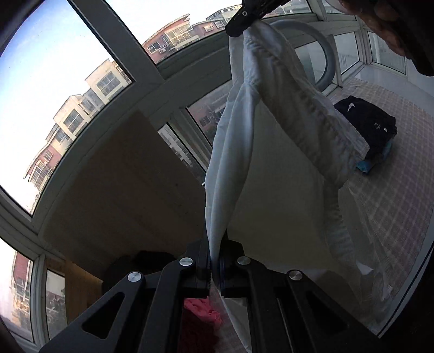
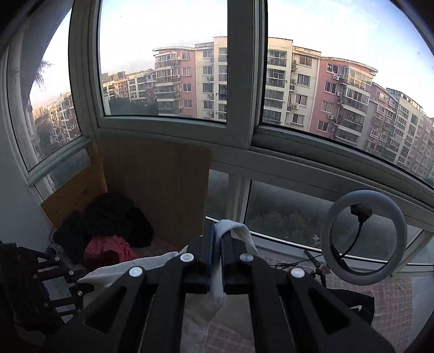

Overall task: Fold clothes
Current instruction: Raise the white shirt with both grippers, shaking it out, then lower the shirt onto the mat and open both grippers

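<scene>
A white garment (image 1: 271,152) with an elastic waistband hangs in the air, stretched between both grippers. My left gripper (image 1: 215,260) is shut on one edge of it. My right gripper (image 1: 241,25) shows at the top of the left wrist view, shut on the other end. In the right wrist view the right gripper (image 2: 218,244) pinches a fold of the white garment (image 2: 233,230), which trails down and left toward the left gripper (image 2: 78,287). The garment's lower part drapes toward the checked cloth surface (image 1: 393,195).
A folded black garment (image 1: 371,122) lies on blue items on the checked cloth. A pile of black clothes (image 2: 108,220) and red clothes (image 2: 111,249) sits by a wooden board (image 2: 157,184). A ring light (image 2: 366,239) stands at the window.
</scene>
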Demonstrator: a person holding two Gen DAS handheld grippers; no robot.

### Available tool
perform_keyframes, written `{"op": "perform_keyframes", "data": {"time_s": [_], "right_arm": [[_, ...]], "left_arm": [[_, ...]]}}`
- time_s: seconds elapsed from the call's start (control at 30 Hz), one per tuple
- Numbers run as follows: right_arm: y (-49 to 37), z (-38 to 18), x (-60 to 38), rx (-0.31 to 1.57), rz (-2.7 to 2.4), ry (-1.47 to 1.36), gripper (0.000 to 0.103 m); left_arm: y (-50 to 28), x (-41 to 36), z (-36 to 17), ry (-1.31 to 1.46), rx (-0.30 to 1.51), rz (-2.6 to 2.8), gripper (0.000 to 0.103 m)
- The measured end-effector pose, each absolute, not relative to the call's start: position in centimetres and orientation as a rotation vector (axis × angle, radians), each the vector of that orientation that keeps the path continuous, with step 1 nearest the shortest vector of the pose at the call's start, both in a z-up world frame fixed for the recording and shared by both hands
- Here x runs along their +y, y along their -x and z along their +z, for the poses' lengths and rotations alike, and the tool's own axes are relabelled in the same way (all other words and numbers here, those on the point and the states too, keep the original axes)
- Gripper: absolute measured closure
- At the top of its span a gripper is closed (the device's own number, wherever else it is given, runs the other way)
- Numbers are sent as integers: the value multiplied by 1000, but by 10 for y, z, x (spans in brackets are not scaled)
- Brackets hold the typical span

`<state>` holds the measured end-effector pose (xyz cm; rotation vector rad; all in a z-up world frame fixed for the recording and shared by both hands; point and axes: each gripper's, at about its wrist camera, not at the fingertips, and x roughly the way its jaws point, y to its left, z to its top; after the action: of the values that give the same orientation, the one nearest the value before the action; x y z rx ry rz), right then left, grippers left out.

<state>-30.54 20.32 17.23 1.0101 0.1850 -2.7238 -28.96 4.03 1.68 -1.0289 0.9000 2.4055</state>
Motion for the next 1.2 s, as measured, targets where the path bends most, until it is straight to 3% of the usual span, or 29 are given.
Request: {"op": "perform_keyframes", "data": {"time_s": [0.2,0.3,0.43,0.63,0.77,0.87,0.97,1.2], "right_arm": [[405,16,230,110,-2585,-1417,97],[416,-25,248,93,-2551,-1512,97],[421,-36,266,69,-2506,-1538,95],[423,-33,263,-136,-2309,-1614,92],[403,-26,256,159,-2466,-1635,84],[376,-45,244,96,-2370,-1609,70],[341,-94,219,90,-2231,-1667,70],[262,-179,195,-58,-2060,-1707,70]], "left_arm": [[390,81,-150,1306,901,2285,100],[423,82,-182,1408,802,2256,97],[453,74,-189,1472,733,2236,96],[449,68,-214,1545,729,2246,96],[445,54,-211,1581,655,2253,94],[444,47,-198,1569,615,2253,81],[436,37,-178,1519,630,2261,64],[379,-40,-136,1458,662,2331,59]]}}
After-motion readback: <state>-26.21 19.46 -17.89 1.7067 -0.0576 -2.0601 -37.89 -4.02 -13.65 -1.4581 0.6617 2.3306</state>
